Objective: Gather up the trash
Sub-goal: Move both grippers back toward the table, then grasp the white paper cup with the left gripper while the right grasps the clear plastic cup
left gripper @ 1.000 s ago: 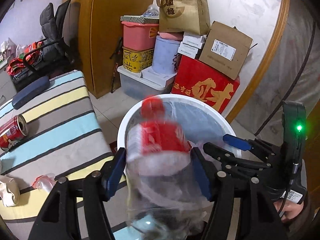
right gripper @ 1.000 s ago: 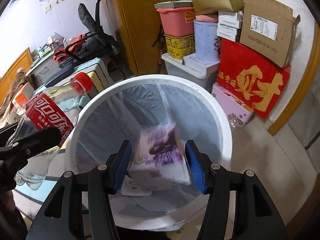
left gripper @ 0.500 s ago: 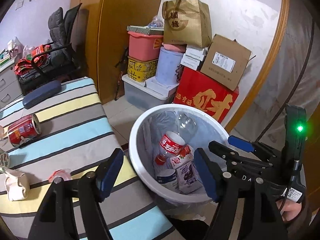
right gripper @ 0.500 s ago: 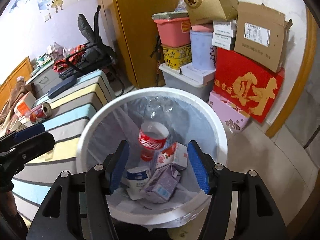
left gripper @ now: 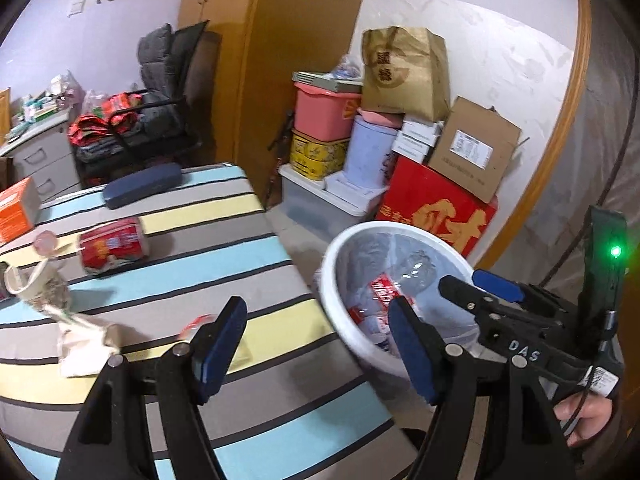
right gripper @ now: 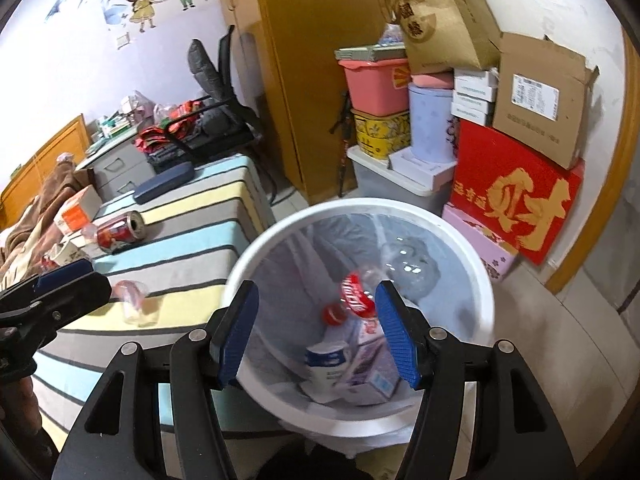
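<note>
A white trash bin with a clear liner stands beside the striped table; it also shows in the left wrist view. Inside lie a cola bottle, a purple carton and a white cup. My right gripper is open and empty above the bin's near rim. My left gripper is open and empty over the table's edge, left of the bin. On the table lie a red can, a crumpled wrapper and a small plastic cup.
The striped table also holds a dark blue case and an orange box. Stacked boxes, a red carton and tubs stand against the wall behind the bin. A chair piled with clothes stands beyond the table.
Both grippers have let go: the cola bottle and the purple carton dropped into the bin. The left gripper has swung left over the table, and both stand open and empty.
</note>
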`<state>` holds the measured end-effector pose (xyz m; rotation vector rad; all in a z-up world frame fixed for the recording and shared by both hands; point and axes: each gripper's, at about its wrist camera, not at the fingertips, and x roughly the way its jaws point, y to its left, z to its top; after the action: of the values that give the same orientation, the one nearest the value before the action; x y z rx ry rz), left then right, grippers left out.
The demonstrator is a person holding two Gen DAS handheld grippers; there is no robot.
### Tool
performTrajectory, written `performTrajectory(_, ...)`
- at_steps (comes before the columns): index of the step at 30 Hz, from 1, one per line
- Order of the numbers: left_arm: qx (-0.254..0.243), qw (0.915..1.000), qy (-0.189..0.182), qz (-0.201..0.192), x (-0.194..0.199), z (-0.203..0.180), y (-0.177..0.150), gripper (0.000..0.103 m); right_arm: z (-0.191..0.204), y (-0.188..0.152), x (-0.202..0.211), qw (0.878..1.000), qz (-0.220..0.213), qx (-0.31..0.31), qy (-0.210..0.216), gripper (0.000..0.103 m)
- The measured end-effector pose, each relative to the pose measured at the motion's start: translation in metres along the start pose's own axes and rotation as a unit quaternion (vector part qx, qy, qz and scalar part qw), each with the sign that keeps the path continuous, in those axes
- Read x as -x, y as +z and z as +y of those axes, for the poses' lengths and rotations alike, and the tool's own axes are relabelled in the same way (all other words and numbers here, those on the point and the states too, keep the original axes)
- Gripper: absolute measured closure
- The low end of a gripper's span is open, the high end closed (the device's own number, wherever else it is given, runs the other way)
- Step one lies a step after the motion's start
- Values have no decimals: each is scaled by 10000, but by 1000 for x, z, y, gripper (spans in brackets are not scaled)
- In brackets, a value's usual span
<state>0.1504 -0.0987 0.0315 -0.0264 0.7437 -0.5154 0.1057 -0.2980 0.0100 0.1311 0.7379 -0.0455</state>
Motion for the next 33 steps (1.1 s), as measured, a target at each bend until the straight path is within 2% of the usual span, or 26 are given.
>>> performTrajectory(10,275,9988,377,-166,23,42,-11,28,35,0,-5,9993,-63,143,338,41)
performTrajectory(17,658,9944,785,-256,39,90,-21,28,62,-5,-17,9972,45,306,674,41)
performTrajectory(33,1365,9806,1388,-236,49,180,-37,28,122,-18,-55,9872,679,773,1218,41)
